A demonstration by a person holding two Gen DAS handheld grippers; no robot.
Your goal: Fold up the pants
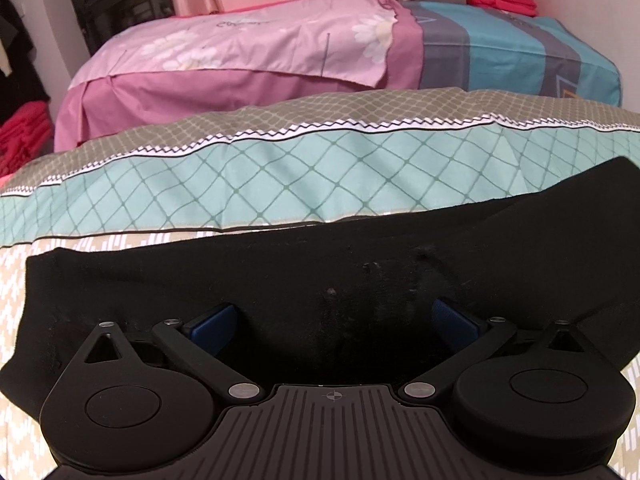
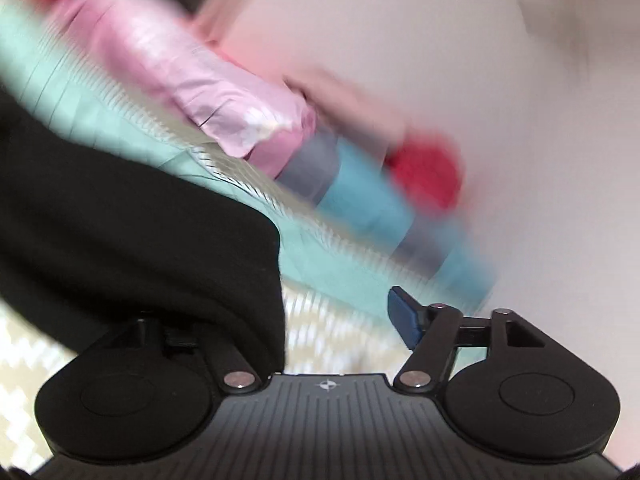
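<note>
Black pants [image 1: 320,280] lie folded on the bed [image 1: 304,184]. Left gripper [image 1: 336,322] hovers spread above them; right gripper [image 2: 340,320], blurred, apparently released, stands at their edge, probably clearing away.

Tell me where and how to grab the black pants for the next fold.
Take the black pants by the near hem, at the corner by the left gripper. Come in low from the near side, one finger under: the cloth lies flat on the patterned bedspread, so only edges can be pinched.
</note>
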